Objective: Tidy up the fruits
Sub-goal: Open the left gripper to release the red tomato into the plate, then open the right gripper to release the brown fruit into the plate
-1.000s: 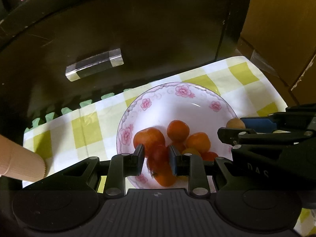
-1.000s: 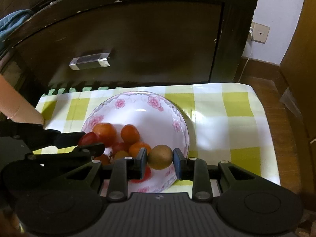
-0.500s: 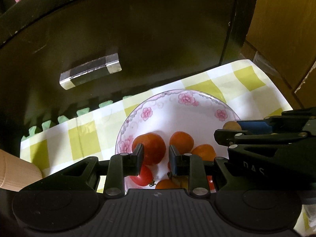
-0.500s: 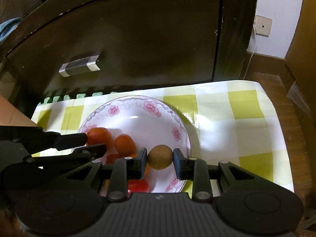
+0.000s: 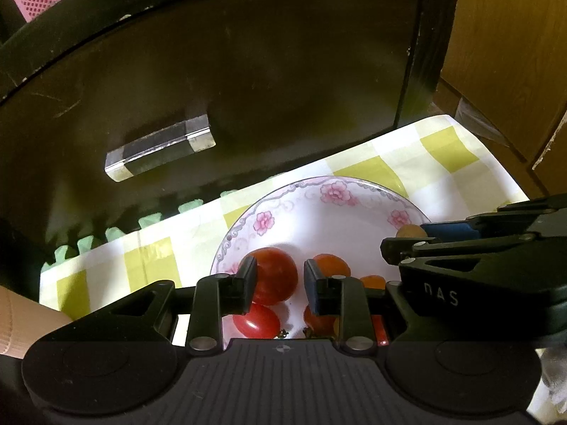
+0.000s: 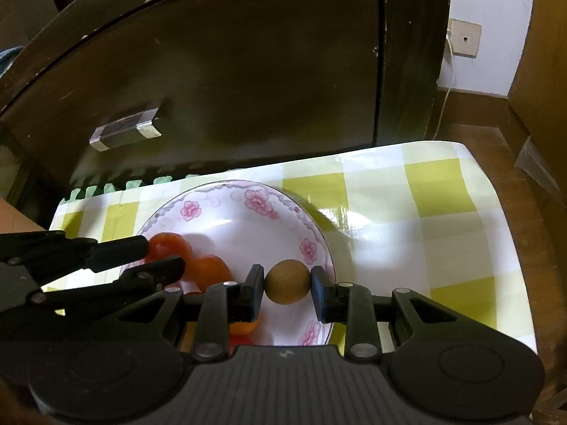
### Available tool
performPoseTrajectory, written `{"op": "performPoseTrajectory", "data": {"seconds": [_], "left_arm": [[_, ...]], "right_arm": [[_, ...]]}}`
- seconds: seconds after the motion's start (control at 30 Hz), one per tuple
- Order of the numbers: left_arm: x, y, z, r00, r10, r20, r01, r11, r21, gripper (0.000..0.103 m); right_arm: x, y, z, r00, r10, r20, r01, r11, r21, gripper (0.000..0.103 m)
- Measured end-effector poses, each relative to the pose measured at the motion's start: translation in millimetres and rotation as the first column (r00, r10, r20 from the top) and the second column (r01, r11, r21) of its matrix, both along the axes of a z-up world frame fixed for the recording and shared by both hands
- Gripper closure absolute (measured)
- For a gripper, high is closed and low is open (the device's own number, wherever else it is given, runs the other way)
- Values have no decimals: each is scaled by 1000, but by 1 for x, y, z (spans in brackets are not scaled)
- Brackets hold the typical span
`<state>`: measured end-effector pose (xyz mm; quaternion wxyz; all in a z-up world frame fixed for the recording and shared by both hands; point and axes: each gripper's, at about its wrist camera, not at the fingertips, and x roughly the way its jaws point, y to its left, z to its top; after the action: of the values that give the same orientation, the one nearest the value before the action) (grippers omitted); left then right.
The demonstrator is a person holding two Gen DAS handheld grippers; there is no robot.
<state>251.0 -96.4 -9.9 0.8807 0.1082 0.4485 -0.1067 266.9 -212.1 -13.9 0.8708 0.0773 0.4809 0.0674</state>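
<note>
A white plate with pink flowers point(image 5: 333, 191) point(image 6: 258, 198) holds several red and orange tomatoes point(image 5: 276, 276) point(image 6: 209, 269). My left gripper point(image 5: 280, 276) point(image 6: 163, 255) hangs over the plate's left part. Its fingers stand narrow with nothing gripped, and the big tomato seen in the gap lies in the plate behind them. A shiny red tomato point(image 5: 257, 322) rests just below. My right gripper point(image 6: 287, 283) point(image 5: 407, 239) is shut on a brownish round fruit point(image 6: 287, 281) point(image 5: 411, 230) above the plate's right rim.
The plate sits on a yellow-and-white checked cloth point(image 5: 425, 163) point(image 6: 425, 194). Right behind it stands a dark cabinet with a clear handle point(image 5: 159, 152) point(image 6: 124, 134). Wooden floor point(image 6: 524, 248) lies off the cloth's right edge. A tan ribbed thing point(image 5: 21, 318) is at the left.
The dark red tomato that was between my left fingers now lies in the plate, and the left gripper has drawn back a little. The right gripper still holds the brown fruit, slightly lower.
</note>
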Motion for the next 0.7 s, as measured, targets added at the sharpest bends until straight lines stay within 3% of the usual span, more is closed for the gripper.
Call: {"op": "performPoseTrajectory", "data": {"seconds": [0.37, 0.7], "left_arm": [[-2, 1, -2, 1000, 1, 21, -1, 1000, 21, 65], [-1, 7, -1, 1000, 9, 11, -9, 999, -31, 60]], "right_arm": [[3, 0, -5, 1000, -3, -21, 4, 1000, 21, 75], [4, -1, -5, 1000, -14, -16, 14, 999, 28, 75]]}}
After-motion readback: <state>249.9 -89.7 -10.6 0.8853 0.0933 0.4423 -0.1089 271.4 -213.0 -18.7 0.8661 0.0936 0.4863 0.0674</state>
